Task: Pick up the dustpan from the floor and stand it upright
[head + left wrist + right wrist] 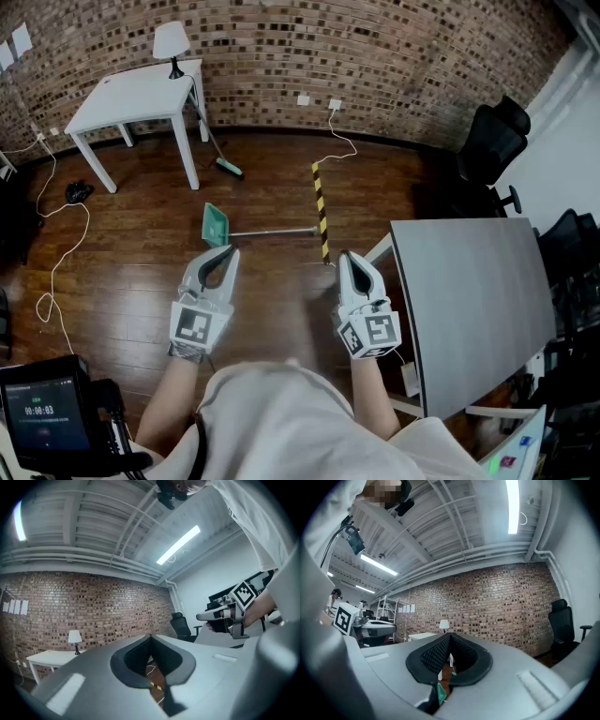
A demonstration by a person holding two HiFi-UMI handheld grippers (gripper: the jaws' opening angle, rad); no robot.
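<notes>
A green dustpan (215, 223) lies flat on the wooden floor, its long grey handle (275, 231) stretching right toward a yellow-and-black striped strip (320, 208). My left gripper (228, 251) is held level just this side of the pan, shut and empty. To the right, level with it, my right gripper (345, 256) is also shut on nothing, near the handle's end. In the left gripper view the tips (150, 636) meet, and the right gripper (202, 616) shows at the side. A green sliver of dustpan (441, 692) peeks through the closed tips (450, 634) in the right gripper view.
A white table (141, 97) with a lamp (171, 42) stands at the back left, a broom (225, 165) leaning by its leg. A grey desk (473, 305) sits close on the right, with black office chairs (492, 141) behind. Cables (56, 253) trail on the left floor.
</notes>
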